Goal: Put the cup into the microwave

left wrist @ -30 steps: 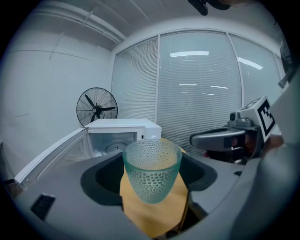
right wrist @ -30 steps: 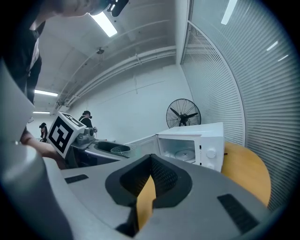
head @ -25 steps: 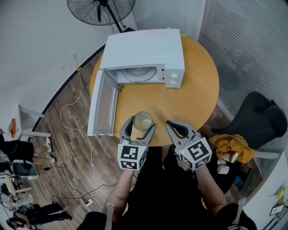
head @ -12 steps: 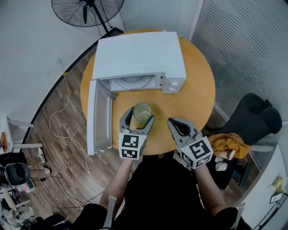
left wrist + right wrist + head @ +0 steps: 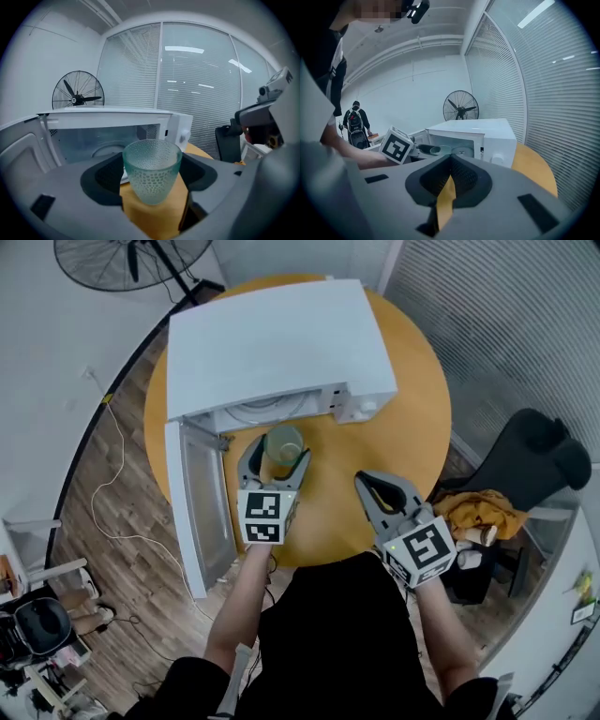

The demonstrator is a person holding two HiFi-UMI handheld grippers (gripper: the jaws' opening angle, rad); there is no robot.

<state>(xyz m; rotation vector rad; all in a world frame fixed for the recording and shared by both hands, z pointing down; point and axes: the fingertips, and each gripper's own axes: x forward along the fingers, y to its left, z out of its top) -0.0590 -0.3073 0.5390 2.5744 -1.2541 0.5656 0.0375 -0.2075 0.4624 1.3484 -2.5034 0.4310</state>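
A green dimpled glass cup (image 5: 283,443) (image 5: 151,171) stands upright between the jaws of my left gripper (image 5: 277,454) (image 5: 151,183), which is shut on it. The cup hangs just in front of the open cavity of the white microwave (image 5: 281,343) (image 5: 108,136). The microwave's door (image 5: 197,507) swings out to the left. My right gripper (image 5: 364,480) (image 5: 449,161) sits to the right over the table's near edge, shut and empty. In the right gripper view the cup (image 5: 435,150) shows at the microwave's (image 5: 473,133) mouth.
The microwave rests on a round wooden table (image 5: 417,423). A standing fan (image 5: 122,259) is behind it on the left. A black chair (image 5: 544,465) and yellow cloth (image 5: 478,517) lie to the right. A cable (image 5: 103,474) runs over the floor. A person (image 5: 356,124) stands far off.
My left gripper has carried the cup forward from the table's near edge to just before the microwave's opening. The right gripper has stayed near the table edge, shut.
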